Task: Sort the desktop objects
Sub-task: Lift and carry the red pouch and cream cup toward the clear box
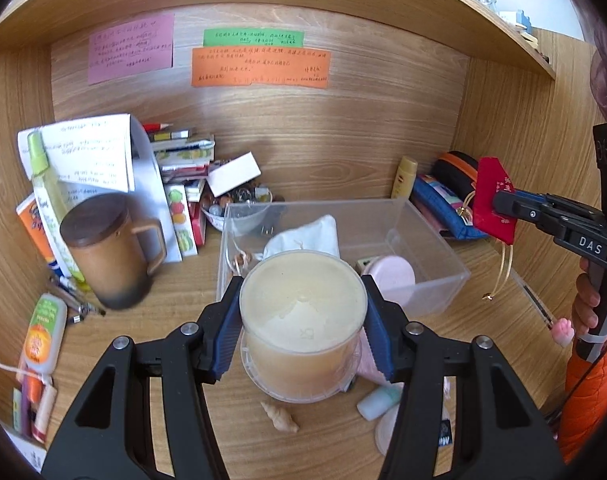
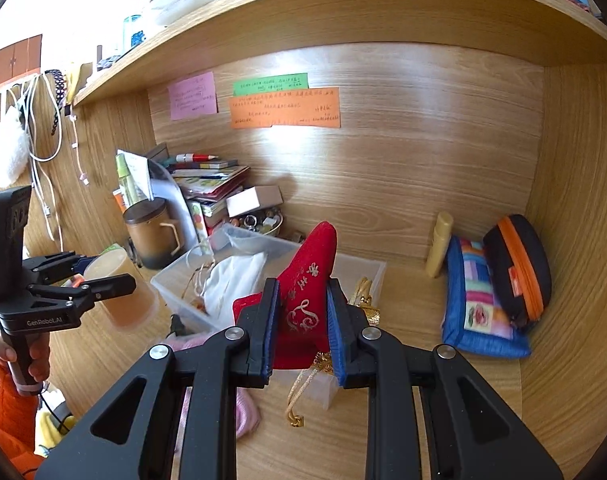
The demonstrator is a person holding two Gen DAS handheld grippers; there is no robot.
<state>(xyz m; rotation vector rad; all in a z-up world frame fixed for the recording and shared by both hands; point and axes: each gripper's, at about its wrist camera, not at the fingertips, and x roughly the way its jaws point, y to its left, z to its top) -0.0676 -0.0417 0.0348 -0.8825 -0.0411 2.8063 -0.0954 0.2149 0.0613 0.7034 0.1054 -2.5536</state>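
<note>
Between my left tongs (image 1: 303,316): one round clear jar (image 1: 303,320) of pale yellow cream, blue pads pressed to both sides, fingers spread wide to its width, held above the desk (image 1: 175,304). Between my right tongs (image 2: 303,320): one red embroidered pouch (image 2: 307,284), clamped, fingers nearly together, gold cord (image 2: 303,392) dangling beneath. Just beyond both: clear plastic bin (image 1: 431,256), holding a white cloth bag (image 1: 307,236) and a pink round compact (image 1: 391,272). Below the jar, on the desk: small seashell (image 1: 281,418). Left of the bin: brown lidded mug (image 1: 111,248), stacked booklets (image 1: 183,160). Right rear: blue patchwork pouch (image 2: 479,304), black case with orange zip (image 2: 519,264), yellow tube (image 2: 439,244).
</note>
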